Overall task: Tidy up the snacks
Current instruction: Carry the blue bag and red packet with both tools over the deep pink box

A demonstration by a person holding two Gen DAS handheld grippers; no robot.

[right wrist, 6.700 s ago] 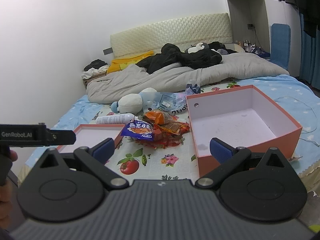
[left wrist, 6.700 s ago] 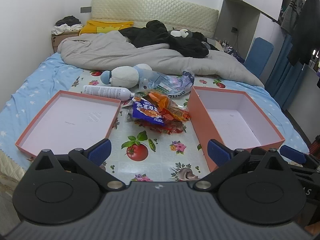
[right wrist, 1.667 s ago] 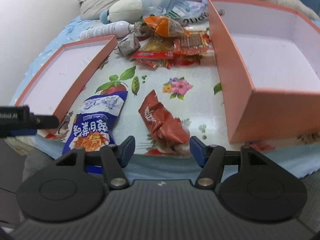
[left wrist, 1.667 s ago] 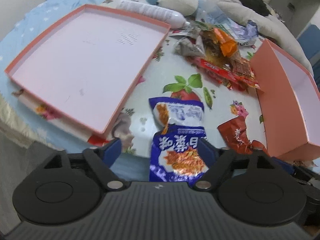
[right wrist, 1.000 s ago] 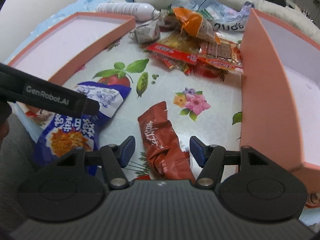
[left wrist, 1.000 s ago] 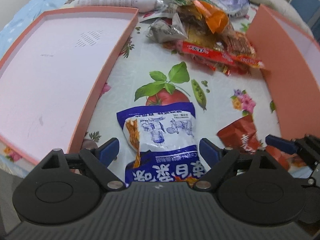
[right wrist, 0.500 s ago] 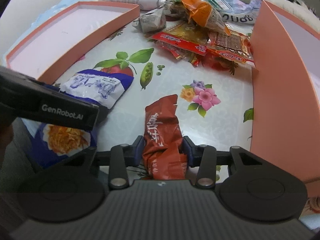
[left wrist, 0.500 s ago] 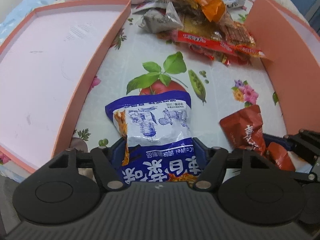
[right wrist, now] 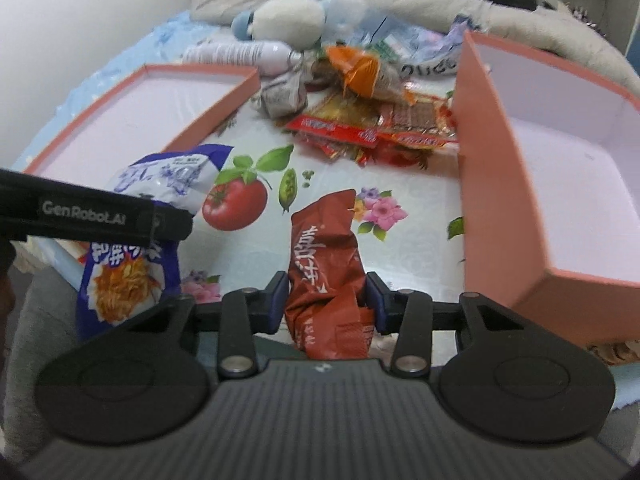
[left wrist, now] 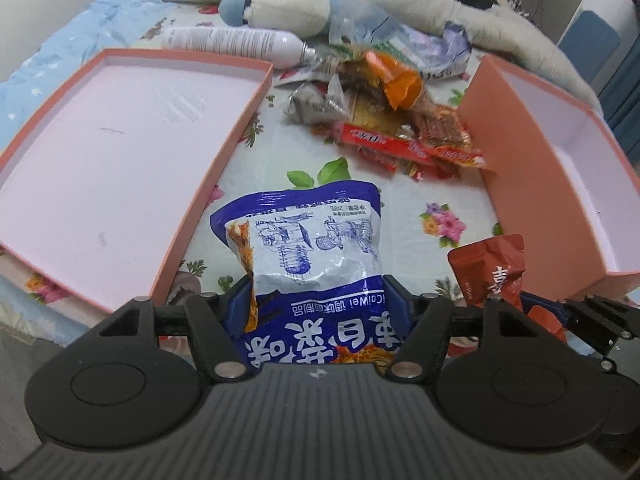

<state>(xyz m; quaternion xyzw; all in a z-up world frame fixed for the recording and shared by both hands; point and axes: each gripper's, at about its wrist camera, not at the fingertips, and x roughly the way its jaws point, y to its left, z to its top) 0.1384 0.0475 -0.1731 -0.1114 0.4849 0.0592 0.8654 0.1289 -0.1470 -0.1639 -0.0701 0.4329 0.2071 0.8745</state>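
Across the right side of both views stands the deep box [left wrist: 520, 168], its near wall tall; at the left lies the shallow tray [left wrist: 120, 152], both bare inside. Judged from here, the box wall is the biggest hazard: a bag carried low toward it could catch the rim and shove or tip the box.

At lower centre of the left view, the left gripper [left wrist: 316, 308] is clamped on the blue bag [left wrist: 308, 248], its jaws having just been closing with the bag between them. It pinches only the lower part, so the puffy upper half stands free and may flop, or the slick film may slide out if swung fast.

At lower centre of the right view, the right gripper [right wrist: 326, 300] grips the red bag [right wrist: 324, 256], its jaws likewise having just been closing around it. That bag is crumpled and narrow, so the hold looks thin and it could twist loose.

Between the box and tray, in the upper middle, the remaining snack pile [left wrist: 400, 120] sits near a bottle [left wrist: 236, 46]. The two grippers work close together, and crossing paths could knock one bag from the other.
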